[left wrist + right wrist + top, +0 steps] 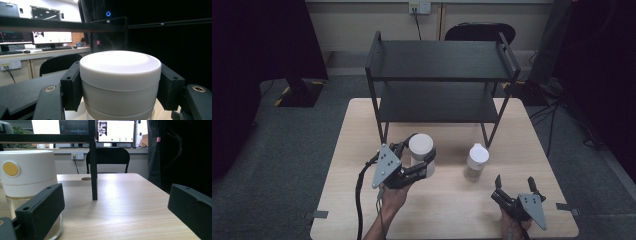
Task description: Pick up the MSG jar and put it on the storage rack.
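a white-lidded round jar (421, 152) is seen near the middle of the light wooden surface (447, 210), just in front of the black two-tier metal shelf rack (442, 80). it is enclosed by the left hand-held gripper (422, 159), whose two black jaws are pressed against opposite sides of the wide white lid (120, 72) in the left gripper view, so the jar is clamped between them. whether the jar is lifted off the surface cannot be told.

a second jar with a white cap and clear glass body (475, 162) is stood to the right, apart from the first. the right hand-held gripper (515, 187) is held near the front right corner of the surface, its jaws spread wide with nothing between them; in the right gripper view the second jar (30, 185) is seen just beyond the left jaw.
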Available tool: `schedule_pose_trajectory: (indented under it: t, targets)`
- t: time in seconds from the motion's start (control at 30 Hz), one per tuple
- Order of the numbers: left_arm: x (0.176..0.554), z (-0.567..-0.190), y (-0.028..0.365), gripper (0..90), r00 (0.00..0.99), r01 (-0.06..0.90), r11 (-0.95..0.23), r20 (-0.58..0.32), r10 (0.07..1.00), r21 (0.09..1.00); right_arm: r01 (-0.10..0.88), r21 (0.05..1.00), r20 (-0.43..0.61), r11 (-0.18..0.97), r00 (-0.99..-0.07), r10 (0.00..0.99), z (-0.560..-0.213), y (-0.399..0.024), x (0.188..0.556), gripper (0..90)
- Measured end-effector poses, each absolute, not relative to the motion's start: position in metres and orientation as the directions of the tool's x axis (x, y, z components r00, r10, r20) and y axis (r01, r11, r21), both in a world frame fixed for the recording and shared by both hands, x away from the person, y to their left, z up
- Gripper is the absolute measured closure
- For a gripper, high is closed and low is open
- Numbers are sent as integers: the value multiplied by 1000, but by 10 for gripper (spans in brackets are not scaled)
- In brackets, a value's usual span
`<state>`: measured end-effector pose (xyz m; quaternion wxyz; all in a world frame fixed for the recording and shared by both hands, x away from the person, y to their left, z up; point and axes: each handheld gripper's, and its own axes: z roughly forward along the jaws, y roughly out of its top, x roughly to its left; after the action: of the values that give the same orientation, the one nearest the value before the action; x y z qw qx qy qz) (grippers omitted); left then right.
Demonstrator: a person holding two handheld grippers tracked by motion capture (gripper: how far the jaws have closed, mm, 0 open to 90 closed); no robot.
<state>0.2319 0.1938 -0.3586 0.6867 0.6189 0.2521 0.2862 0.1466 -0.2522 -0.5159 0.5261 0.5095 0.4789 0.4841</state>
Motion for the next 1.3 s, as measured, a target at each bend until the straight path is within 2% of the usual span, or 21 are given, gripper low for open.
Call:
schedule_pose_trajectory:
  t: [0.53,0.7,0.87,1.1,1.3]
  targets:
    - [293,-264,209,341,753,-86,106,-5,658,991,-21,1000,-12,13,70,998,-516,-253,147,0]
    - [314,-226,214,341,768,-64,153,-50,639,986,-21,1000,-11,12,70,998,-516,-253,147,0]
    - [325,-191,205,341,732,-92,101,-2,681,991,-22,1000,-10,12,68,998,-516,-253,147,0]
    - [352,-167,192,341,678,-88,153,-53,733,984,-21,1000,-9,10,68,998,-516,-253,147,0]
    - [373,-158,167,341,588,-108,61,14,808,992,-21,1000,-9,10,67,998,-516,-254,147,0]
